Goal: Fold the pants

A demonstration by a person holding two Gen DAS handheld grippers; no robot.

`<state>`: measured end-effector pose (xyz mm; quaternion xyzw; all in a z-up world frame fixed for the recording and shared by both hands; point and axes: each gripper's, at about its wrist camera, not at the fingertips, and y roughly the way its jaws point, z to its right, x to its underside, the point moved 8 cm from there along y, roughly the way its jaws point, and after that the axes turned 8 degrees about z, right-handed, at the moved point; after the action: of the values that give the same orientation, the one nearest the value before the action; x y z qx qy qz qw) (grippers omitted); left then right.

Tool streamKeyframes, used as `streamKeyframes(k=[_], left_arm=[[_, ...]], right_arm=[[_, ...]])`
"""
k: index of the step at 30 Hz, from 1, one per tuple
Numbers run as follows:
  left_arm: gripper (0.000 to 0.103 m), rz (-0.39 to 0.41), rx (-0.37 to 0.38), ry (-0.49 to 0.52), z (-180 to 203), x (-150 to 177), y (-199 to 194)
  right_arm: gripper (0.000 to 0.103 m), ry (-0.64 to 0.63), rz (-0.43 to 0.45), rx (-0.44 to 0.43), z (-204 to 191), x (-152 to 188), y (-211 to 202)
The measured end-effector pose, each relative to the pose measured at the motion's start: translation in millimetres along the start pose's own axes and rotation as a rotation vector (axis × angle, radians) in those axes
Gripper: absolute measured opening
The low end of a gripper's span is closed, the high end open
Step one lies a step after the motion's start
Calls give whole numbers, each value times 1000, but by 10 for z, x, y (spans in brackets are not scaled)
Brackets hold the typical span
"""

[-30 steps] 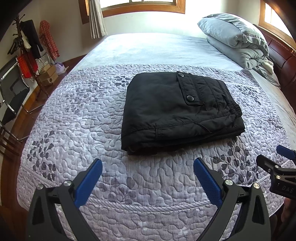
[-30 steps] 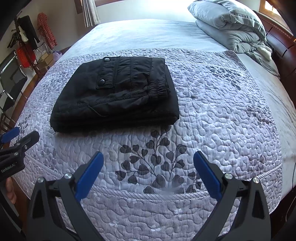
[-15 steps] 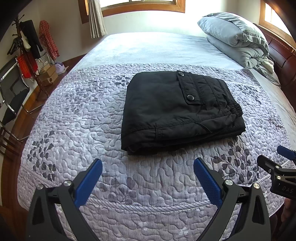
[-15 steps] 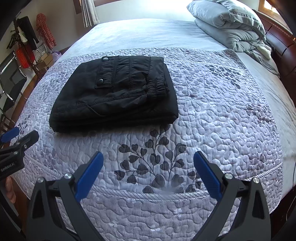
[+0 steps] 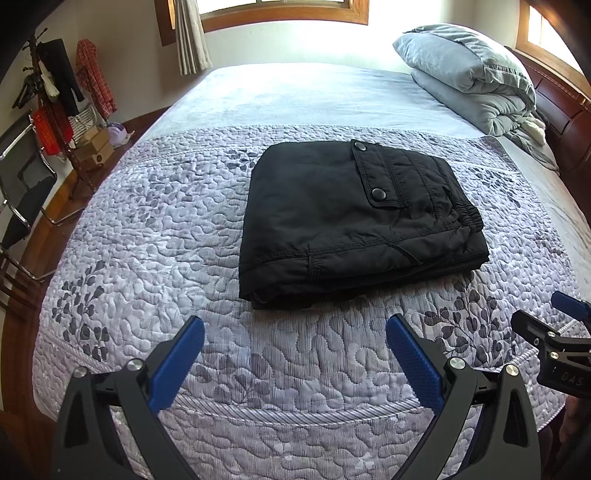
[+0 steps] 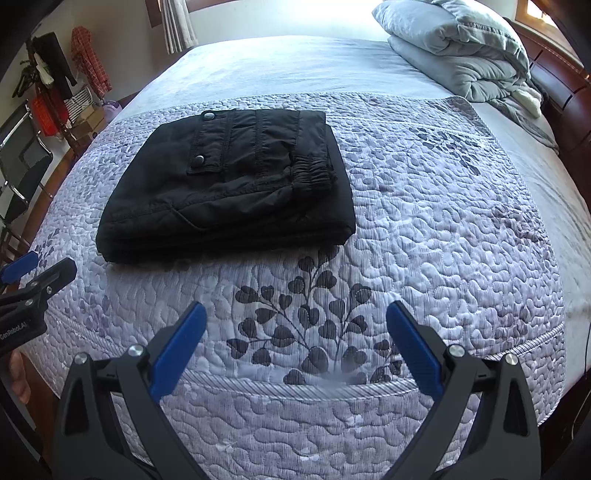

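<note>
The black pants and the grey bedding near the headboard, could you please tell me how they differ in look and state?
The black pants are folded into a flat, neat rectangle, while the grey bedding is a bulky, loosely stacked heap. The pants lie on the patterned quilt near the foot of the bed; the bedding sits on the plain sheet by the headboard. The pants show snap buttons and an elastic waistband; the bedding is plain. Neither is touched by a gripper.

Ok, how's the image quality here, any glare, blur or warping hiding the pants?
Left wrist view: window blows out white; black pants sharp, seams readable; bed edges bow from the fisheye. Right wrist view: a small smudged patch on the quilt; pants clear.
</note>
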<state>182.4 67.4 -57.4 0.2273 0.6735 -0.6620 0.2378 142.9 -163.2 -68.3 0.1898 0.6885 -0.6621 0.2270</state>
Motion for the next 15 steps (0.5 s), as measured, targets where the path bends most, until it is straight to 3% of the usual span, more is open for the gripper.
streamKeyframes(k=[15], left_arm=[[99,36,7,-14,9,-54,-10]], right_arm=[[98,20,-23,4,43,45,67]])
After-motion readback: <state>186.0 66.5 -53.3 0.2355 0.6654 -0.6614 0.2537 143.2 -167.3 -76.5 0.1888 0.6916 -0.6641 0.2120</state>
